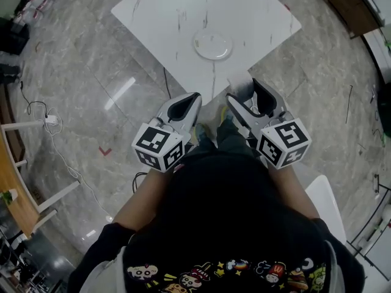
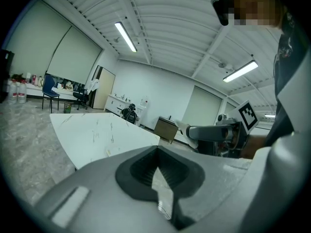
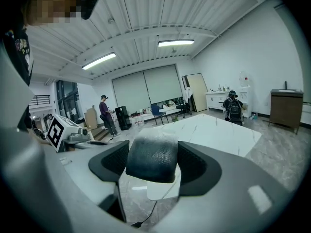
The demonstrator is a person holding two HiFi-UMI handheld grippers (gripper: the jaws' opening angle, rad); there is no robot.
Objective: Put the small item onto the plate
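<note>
A round white plate (image 1: 212, 45) lies near the middle of the white marble table (image 1: 183, 17). My right gripper (image 1: 242, 89) is shut on a small soft item (image 3: 152, 158), which looks dark and textured in the right gripper view and pale grey (image 1: 241, 84) in the head view. It hovers at the table's near corner, short of the plate. My left gripper (image 1: 195, 96) is beside it, over the floor, with its jaws together and nothing in them (image 2: 158, 148). The right gripper (image 2: 214, 132) also shows in the left gripper view. Both are held close to the person's body.
A black cable (image 1: 166, 81) runs over the grey stone floor under the table. A wooden bench (image 1: 15, 194) stands at the left and a white seat (image 1: 324, 200) at the lower right. A standing person (image 3: 104, 111) and chairs are far off.
</note>
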